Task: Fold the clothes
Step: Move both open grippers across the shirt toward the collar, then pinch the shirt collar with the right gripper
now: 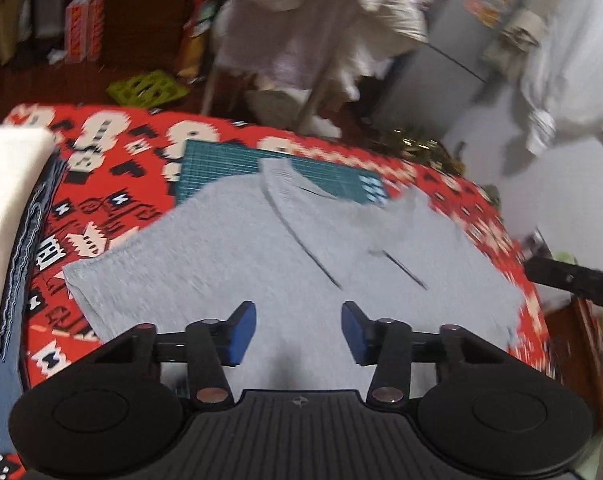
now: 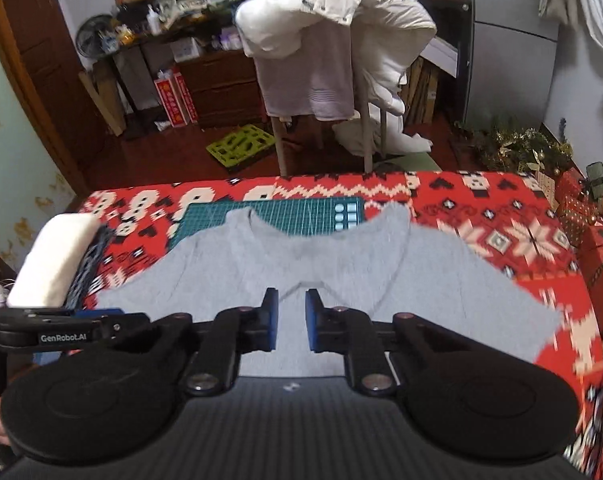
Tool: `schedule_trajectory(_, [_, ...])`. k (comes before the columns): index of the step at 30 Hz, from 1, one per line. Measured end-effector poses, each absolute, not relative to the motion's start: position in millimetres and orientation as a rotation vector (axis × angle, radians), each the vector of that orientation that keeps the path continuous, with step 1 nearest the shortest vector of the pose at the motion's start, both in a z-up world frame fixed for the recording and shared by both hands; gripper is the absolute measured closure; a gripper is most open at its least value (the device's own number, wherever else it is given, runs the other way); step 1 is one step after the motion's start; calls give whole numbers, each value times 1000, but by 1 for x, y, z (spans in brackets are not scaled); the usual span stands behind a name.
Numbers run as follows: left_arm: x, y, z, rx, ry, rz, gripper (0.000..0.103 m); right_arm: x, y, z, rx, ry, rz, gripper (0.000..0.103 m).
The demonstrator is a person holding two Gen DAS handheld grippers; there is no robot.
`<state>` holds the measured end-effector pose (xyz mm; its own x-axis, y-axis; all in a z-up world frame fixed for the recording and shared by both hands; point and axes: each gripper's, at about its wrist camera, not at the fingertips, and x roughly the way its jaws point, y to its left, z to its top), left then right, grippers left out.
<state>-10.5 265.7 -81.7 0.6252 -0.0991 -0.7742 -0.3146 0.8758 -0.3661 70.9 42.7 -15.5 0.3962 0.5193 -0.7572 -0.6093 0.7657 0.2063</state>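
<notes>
Right wrist view shows you the grey T-shirt (image 2: 301, 268) lying spread on the counter (image 2: 481, 208), which carries a red patterned cloth. The collar of the shirt points away from you and rests on a green cutting mat (image 2: 301, 210). Both sleeves are out to the sides, so the shirt lies flat and not folded, with some soft creases across the chest.

Your right claw (image 2: 292, 320) hangs over the near middle of the shirt with only a narrow gap between its blue pads, and it holds nothing. Your left claw (image 1: 298, 332) is wide open over the near part of the shirt, also with nothing in it.

Some risks from here. If you close a claw in the middle of the cloth, you can pinch both layers and drag the whole shirt, so it bunches. The right sleeve lies near the edge of the counter and can slip over it when you pull. At the left, a stack of folded clothes (image 2: 57, 260) stands just beside the left sleeve; a wide swing can push it.
</notes>
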Motion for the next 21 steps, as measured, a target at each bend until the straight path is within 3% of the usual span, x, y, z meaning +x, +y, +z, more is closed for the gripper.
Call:
schedule_trajectory(4, [19,295,-102,-587,954,162,66,124,94,-25,-134,991,703,97])
schedule_trajectory(6, [30,304,-112,-589,980,184,71,147,114,-45,-140,1043,688,100])
schedule_trajectory(16, [46,335,-142,-612,1027,251,71,206,167,-141,-192,1206,649,100])
schedule_trajectory(21, [49,342,-143,-604,1011,261,71,224,181,-160,-197,1212,612,100])
